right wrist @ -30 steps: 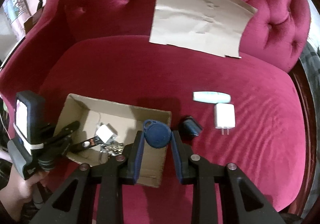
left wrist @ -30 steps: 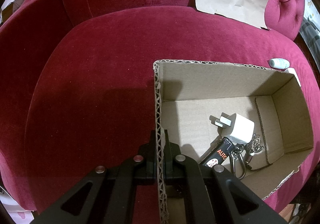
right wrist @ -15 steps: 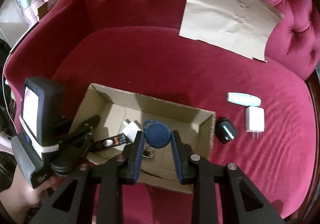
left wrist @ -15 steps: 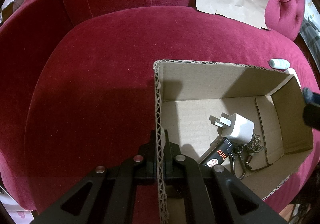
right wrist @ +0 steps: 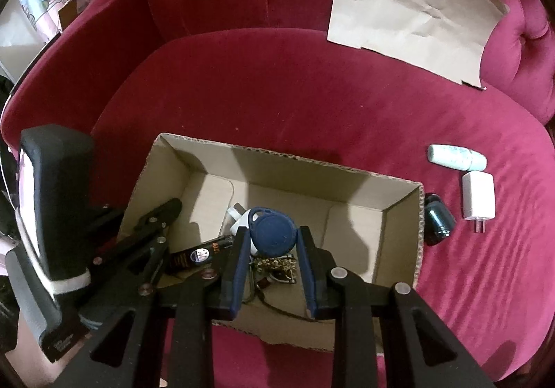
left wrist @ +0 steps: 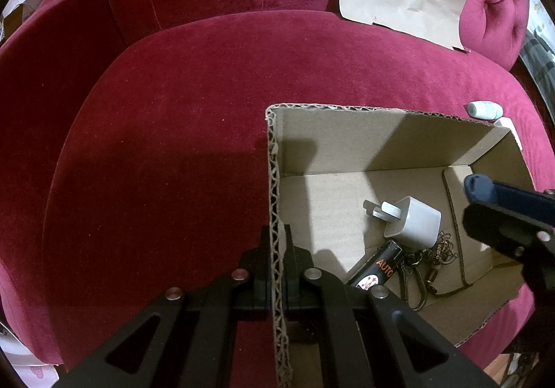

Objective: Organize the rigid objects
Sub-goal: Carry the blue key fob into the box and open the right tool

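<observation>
Right gripper (right wrist: 274,239) pinches the blue key fob (right wrist: 274,232) over the cardboard box (right wrist: 312,162). Left gripper (left wrist: 276,249) is clamped on the box's left wall

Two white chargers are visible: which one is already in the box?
The charger lying beside the black lighter, partly behind the blue fob. The other charger lies on the sofa outside the box.

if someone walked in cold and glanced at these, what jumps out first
The red velvet sofa fills both views, with an open cardboard box on its seat. Over the box, the right gripper holds a round blue key tag, while the left gripper is clamped on the box's wall. A white charger and keys lie inside the box; another charger and a pale tube lie on the seat to its right.
</observation>
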